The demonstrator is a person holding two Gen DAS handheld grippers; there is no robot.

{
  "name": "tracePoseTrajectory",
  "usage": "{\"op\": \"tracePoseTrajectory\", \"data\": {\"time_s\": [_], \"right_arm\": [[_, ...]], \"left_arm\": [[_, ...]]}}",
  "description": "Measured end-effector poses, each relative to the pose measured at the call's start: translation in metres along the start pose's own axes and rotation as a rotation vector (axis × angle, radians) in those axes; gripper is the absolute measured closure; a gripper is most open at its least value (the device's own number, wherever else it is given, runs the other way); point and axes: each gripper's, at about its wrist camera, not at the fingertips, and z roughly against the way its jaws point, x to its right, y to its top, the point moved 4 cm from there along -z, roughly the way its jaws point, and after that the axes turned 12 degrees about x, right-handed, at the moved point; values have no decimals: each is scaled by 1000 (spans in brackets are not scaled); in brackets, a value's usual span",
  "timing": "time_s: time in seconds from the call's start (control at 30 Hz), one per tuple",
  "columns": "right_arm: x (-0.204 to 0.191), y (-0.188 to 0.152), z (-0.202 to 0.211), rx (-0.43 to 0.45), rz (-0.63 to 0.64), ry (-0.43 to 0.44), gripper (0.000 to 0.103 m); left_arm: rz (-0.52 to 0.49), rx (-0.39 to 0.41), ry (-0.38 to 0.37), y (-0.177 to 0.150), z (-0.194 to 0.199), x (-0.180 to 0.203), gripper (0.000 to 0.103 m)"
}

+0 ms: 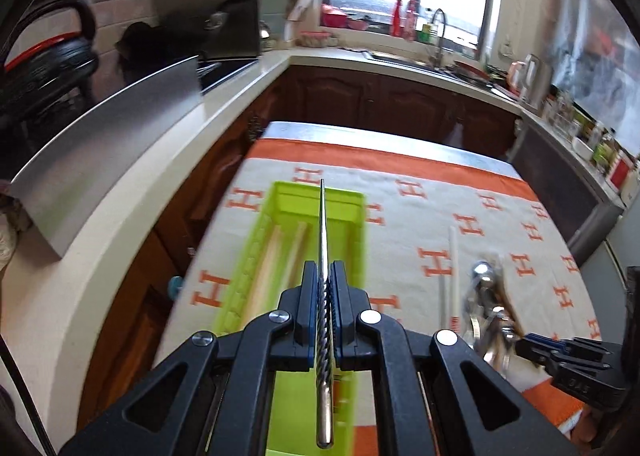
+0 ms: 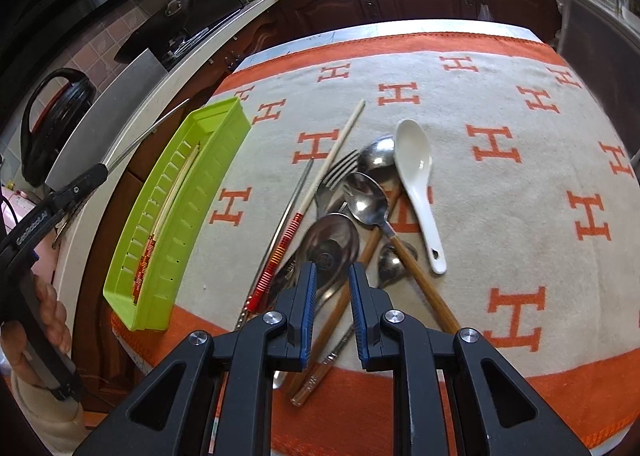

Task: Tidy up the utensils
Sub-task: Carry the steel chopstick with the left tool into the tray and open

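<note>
My left gripper (image 1: 325, 268) is shut on a metal chopstick (image 1: 322, 223) and holds it above the lime green tray (image 1: 352, 240), pointing along its length. The tray (image 2: 224, 123) has a pair of wooden chopsticks (image 2: 176, 191) lying in it. My right gripper (image 2: 331, 272) is open and empty above a pile of utensils: metal spoons (image 2: 366, 199), a fork (image 2: 336, 175), a white ceramic spoon (image 2: 416, 167), a second metal chopstick (image 2: 288, 211) and a wooden chopstick with a red-banded end (image 2: 320, 183). The left gripper also shows in the right wrist view (image 2: 92, 175).
The utensils lie on a beige towel with orange H marks (image 2: 500, 115) on a table. A kitchen counter (image 1: 120, 195) with a steel splash guard (image 1: 112, 127) runs along the left. Dark wooden cabinets (image 1: 380, 95) stand behind the table.
</note>
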Motion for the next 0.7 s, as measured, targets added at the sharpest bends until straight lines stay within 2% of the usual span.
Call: {"op": "tracePoseTrajectory", "data": {"time_s": [0.17, 0.27, 0.37, 0.7], "right_arm": [[-29, 2, -15, -19, 61, -5, 86], [-44, 3, -28, -35, 82, -8, 86], [-57, 1, -42, -53, 96, -15, 86], [-79, 7, -80, -60, 148, -58, 86]], "left_arm": [[38, -88, 20, -26, -30, -33, 99], [44, -131, 16, -40, -37, -41, 91], [47, -114, 18, -44, -35, -44, 82], [120, -118, 1, -44, -38, -59, 82]]}}
